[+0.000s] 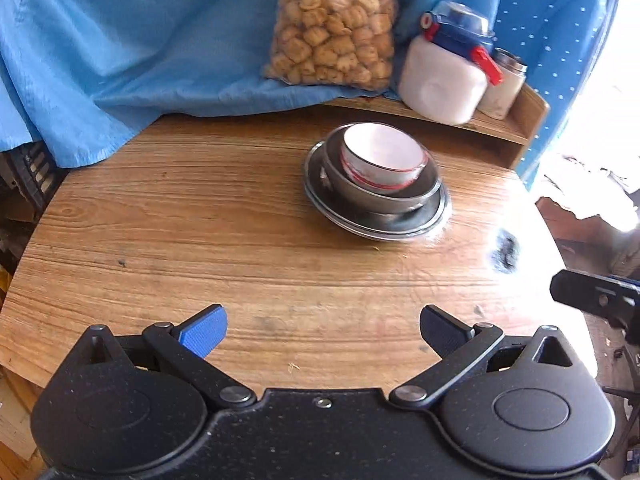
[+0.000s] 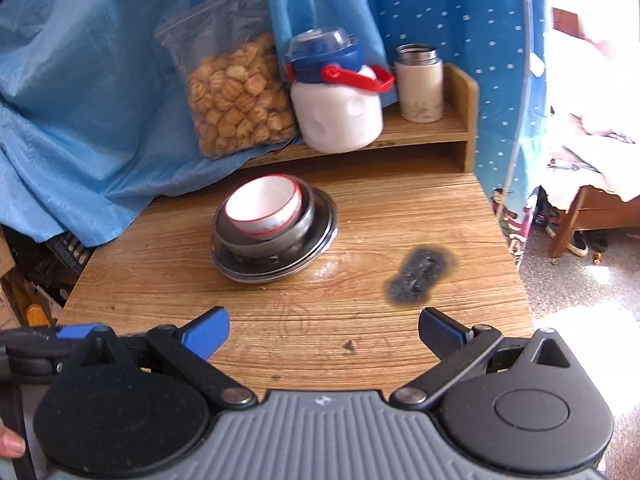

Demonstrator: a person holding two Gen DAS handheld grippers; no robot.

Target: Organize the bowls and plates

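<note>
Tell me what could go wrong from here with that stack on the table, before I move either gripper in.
1. The white bowl sits tilted inside the steel bowl; a nudge could tip it out.
2. The steel bowl rests off-centre on the metal plates, so lifting the stack whole may let it slide.
3. Both the left gripper and right gripper are open and side by side; they could collide when reaching.
</note>
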